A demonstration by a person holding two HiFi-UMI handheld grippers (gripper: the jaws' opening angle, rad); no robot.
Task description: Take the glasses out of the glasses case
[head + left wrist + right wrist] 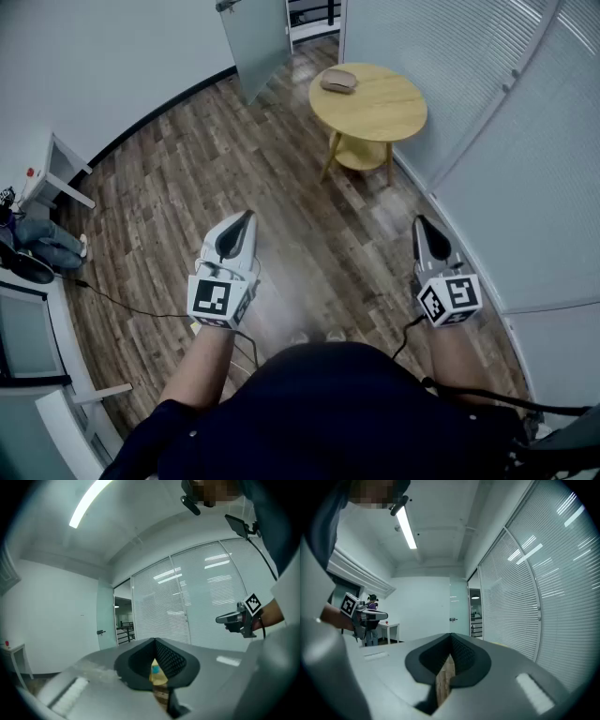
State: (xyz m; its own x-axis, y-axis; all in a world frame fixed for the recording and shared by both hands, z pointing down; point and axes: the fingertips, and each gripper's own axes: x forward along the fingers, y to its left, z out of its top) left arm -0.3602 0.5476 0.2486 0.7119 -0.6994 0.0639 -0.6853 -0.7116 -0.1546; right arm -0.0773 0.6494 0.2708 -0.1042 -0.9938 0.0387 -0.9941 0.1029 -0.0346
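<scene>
A brown glasses case (338,81) lies closed near the far left rim of a round wooden table (384,112), well ahead of me. My two grippers are held level at waist height over the wood floor, far short of the table. The left gripper (248,215) is shut with nothing in it; in its own view its jaws (154,640) meet at the tips. The right gripper (418,219) is shut and empty too, its jaws (450,634) together. Each gripper shows in the other's view, the right gripper (219,619) and the left gripper (383,615).
A curved wall of white blinds (525,141) runs along the right, close to the table. A glass door panel (255,37) stands at the back. At the left are a white desk (64,173), another person's legs (45,242) and a black cable (122,302) on the floor.
</scene>
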